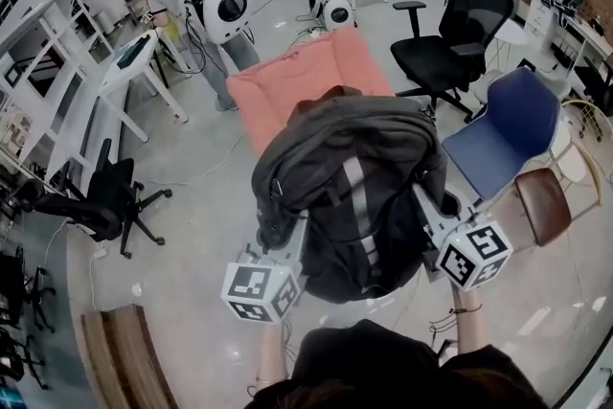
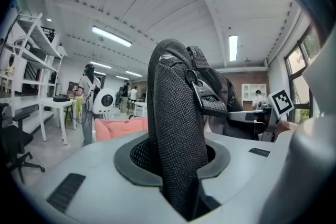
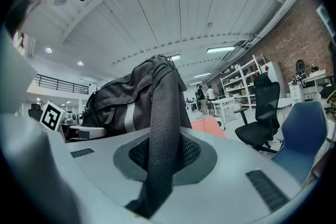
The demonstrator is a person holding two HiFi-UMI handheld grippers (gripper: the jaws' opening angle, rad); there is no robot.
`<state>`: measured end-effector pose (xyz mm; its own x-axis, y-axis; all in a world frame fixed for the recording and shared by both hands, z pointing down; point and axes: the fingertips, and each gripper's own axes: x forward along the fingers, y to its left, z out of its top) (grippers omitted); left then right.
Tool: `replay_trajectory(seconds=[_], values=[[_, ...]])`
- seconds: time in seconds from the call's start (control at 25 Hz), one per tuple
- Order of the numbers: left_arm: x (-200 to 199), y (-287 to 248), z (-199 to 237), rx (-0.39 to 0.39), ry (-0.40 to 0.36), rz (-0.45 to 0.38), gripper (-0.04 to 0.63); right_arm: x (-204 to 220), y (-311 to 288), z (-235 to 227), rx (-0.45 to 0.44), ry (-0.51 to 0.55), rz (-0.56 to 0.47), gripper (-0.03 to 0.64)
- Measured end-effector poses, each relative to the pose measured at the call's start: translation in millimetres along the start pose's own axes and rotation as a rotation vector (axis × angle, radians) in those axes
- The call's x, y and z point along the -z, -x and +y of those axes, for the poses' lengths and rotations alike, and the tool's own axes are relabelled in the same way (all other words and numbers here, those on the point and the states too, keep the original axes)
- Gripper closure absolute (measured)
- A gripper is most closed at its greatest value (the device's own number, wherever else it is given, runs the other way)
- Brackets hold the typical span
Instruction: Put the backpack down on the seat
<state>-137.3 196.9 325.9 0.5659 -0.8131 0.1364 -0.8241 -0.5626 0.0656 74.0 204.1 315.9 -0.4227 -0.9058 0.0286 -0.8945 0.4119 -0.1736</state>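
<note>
Gripping is shared: the left strap (image 2: 176, 128) is pinched in the left gripper (image 1: 290, 242), the backpack (image 1: 354, 196) is hung in mid-air, and the right strap (image 3: 163, 123) is pinched in the right gripper (image 1: 424, 209), so it can be lowered level onto the pink seat (image 1: 287, 86) beyond.

We look steeply down from overhead; left tool (image 1: 287, 249) and right tool (image 1: 429, 217) cameras sit close, all 3 sharing the backpack (image 1: 350, 187).

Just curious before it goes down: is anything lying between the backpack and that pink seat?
Nothing visible. The backpack hangs close to the pink seat, whose visible part is bare; the backpack hides its near edge.
</note>
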Motion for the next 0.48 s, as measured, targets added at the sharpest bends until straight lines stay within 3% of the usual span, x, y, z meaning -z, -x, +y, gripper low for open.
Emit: replay_trajectory(seconds=[0.48], values=[[-15, -109, 75, 0.026, 0.021, 0.012, 0.469, -10, -118, -54, 0.04, -0.01, 0.015, 0.568]])
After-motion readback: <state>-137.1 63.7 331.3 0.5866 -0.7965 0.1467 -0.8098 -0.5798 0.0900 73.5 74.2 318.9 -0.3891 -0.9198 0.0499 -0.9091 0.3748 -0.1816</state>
